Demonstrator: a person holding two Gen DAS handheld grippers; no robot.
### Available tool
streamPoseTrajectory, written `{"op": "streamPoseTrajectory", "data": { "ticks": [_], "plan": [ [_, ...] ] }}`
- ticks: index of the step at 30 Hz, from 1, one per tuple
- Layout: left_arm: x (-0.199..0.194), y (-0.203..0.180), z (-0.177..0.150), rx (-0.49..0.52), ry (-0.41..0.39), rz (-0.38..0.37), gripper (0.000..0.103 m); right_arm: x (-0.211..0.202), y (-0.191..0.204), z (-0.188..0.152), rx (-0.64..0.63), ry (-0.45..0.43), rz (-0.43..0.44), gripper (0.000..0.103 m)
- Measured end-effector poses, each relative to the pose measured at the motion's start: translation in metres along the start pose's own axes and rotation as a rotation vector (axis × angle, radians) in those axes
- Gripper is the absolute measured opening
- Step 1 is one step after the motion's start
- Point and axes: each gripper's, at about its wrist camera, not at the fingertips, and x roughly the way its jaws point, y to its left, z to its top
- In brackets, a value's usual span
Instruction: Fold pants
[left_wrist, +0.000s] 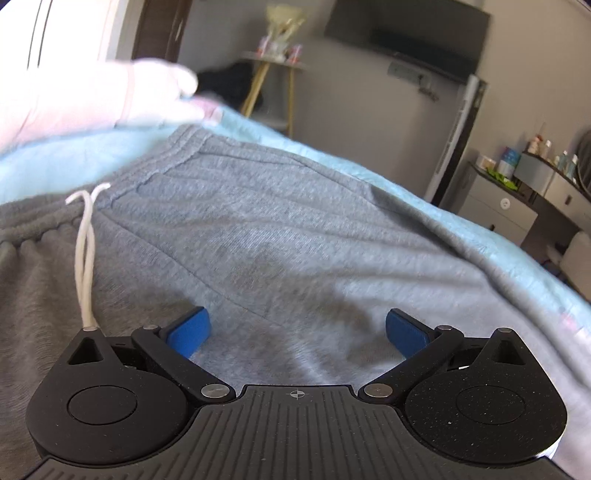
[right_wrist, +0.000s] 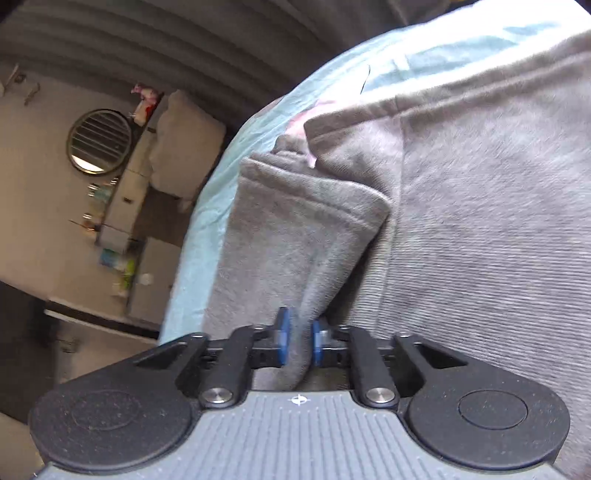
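Note:
Grey sweatpants (left_wrist: 266, 236) lie spread on a light blue bedsheet (left_wrist: 48, 162). Their waistband and white drawstring (left_wrist: 85, 251) are at the upper left of the left wrist view. My left gripper (left_wrist: 295, 332) is open, its blue pads (left_wrist: 190, 332) wide apart just above the pants' fabric. In the right wrist view my right gripper (right_wrist: 298, 341) is shut on a fold of the pants (right_wrist: 295, 251) near a hemmed leg end, lifting it off the rest of the pants (right_wrist: 480, 229).
A pink pillow (left_wrist: 92, 99) lies at the bed's far left. Beyond the bed's edge stand a small round side table (left_wrist: 273, 66), a fridge (left_wrist: 384, 107) and a dresser with bottles (left_wrist: 517, 184). A round mirror (right_wrist: 99, 140) hangs on the wall.

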Motion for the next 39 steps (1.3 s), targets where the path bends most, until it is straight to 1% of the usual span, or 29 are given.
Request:
{"op": "streamPoseTrajectory", "data": {
  "ticks": [1,2,3,5,7,8,10,11,12,14,16,17,19,21,22,24,25,28,31,35,37,39],
  "plan": [
    [-0.003,-0.002,0.008,-0.041,0.009,-0.036,0.103,0.004,-0.001,0.003,0.014,0.019,0.028,0.029],
    [-0.005,-0.006,0.018,-0.088,0.010,-0.098,0.103,0.006,-0.001,0.006,0.021,0.029,0.047,0.031],
    [-0.003,-0.012,0.029,-0.116,0.018,-0.144,0.103,0.009,-0.001,0.009,0.027,0.034,0.066,0.032],
    [0.010,-0.034,0.052,-0.125,0.058,-0.199,0.103,0.014,-0.003,0.012,0.046,0.046,0.094,0.032],
    [0.031,-0.058,0.071,-0.109,0.094,-0.232,0.103,0.017,-0.005,0.014,0.048,0.061,0.117,0.030],
    [0.044,-0.070,0.079,-0.102,0.118,-0.245,0.103,0.018,-0.006,0.015,0.039,0.069,0.125,0.026],
    [0.072,-0.091,0.090,-0.098,0.177,-0.255,0.103,0.020,-0.007,0.018,0.021,0.082,0.125,0.018],
    [0.085,-0.099,0.094,-0.102,0.206,-0.253,0.099,0.021,-0.008,0.021,0.013,0.084,0.120,0.010],
    [0.099,-0.107,0.096,-0.112,0.232,-0.244,0.090,0.022,-0.010,0.023,0.012,0.085,0.122,0.007],
    [0.126,-0.114,0.098,-0.158,0.302,-0.232,0.077,0.024,-0.014,0.027,0.028,0.095,0.143,0.007],
    [0.147,-0.114,0.096,-0.214,0.368,-0.230,0.075,0.026,-0.018,0.029,0.042,0.096,0.155,0.007],
    [0.155,-0.113,0.094,-0.243,0.377,-0.214,0.072,0.027,-0.019,0.030,0.040,0.095,0.158,0.007],
    [0.165,-0.109,0.092,-0.296,0.371,-0.211,0.069,0.031,-0.018,0.031,0.031,0.098,0.159,0.007],
    [0.170,-0.105,0.091,-0.334,0.367,-0.212,0.052,0.035,-0.020,0.033,0.044,0.103,0.164,0.007],
    [0.173,-0.105,0.091,-0.327,0.371,-0.216,0.047,0.036,-0.021,0.033,0.052,0.106,0.170,0.007],
    [0.175,-0.106,0.092,-0.289,0.380,-0.213,0.011,0.037,-0.020,0.034,0.062,0.109,0.177,0.007],
    [0.175,-0.105,0.093,-0.281,0.389,-0.216,0.010,0.036,-0.022,0.034,0.064,0.109,0.183,0.007],
    [0.160,-0.104,0.094,-0.272,0.357,-0.214,0.008,0.032,-0.023,0.035,0.047,0.105,0.200,0.006],
    [0.131,-0.102,0.097,-0.244,0.313,-0.223,0.007,0.025,-0.017,0.038,0.021,0.084,0.212,0.005],
    [0.071,-0.091,0.102,-0.186,0.262,-0.279,0.007,-0.005,-0.004,0.049,-0.025,0.033,0.250,0.005],
    [0.033,-0.078,0.099,-0.171,0.234,-0.306,0.007,-0.027,0.002,0.057,-0.053,-0.001,0.262,0.005],
    [-0.004,-0.059,0.089,-0.164,0.213,-0.322,0.007,-0.048,0.006,0.064,-0.058,-0.031,0.270,0.005]
  ]
}}
